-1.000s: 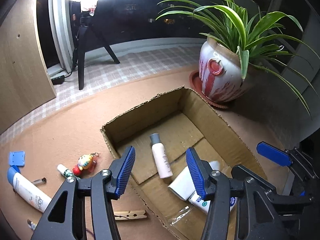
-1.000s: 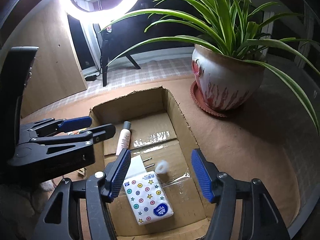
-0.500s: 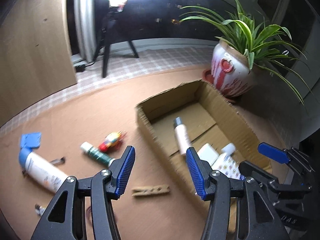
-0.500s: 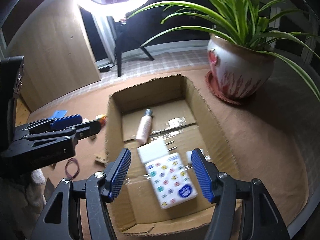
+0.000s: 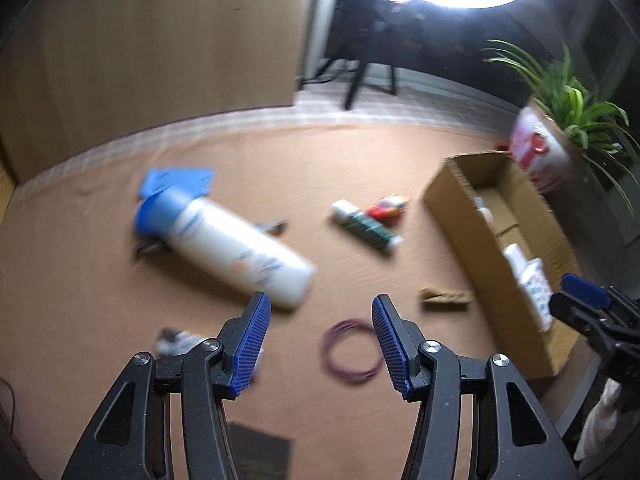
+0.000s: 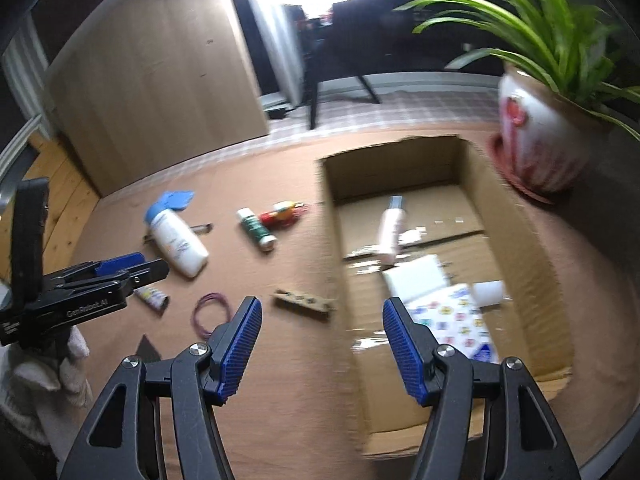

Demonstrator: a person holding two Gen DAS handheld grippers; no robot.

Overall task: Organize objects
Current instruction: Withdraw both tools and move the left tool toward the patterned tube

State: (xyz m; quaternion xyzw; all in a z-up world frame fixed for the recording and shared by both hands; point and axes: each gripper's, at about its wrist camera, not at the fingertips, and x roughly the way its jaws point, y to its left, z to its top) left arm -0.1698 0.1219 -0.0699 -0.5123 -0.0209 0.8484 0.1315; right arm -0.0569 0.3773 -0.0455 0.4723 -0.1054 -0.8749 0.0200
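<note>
Two grippers held with jaws apart and nothing gripped, loose stuff scattered beside a half-filled box.

Biggest first: the brown tabletop (image 6: 288, 392) is covered with clutter, and a cardboard box (image 6: 516, 240) is parked on it next to a potted plant (image 6: 536, 136). Inside the box a dotted tissue pack (image 6: 460, 320) and a small pale bottle (image 6: 390, 232) can be seen. Outside, to the box's left, a white bottle with a blue cap (image 5: 224, 240) is lying on its side, with a green tube (image 5: 366, 229), a clothespin (image 5: 444, 299) and a purple rubber band (image 5: 350, 350) spread near it. The left gripper (image 5: 320, 344) is hovered over the rubber band, the right gripper (image 6: 322, 348) over the box's left wall, both released.
</note>
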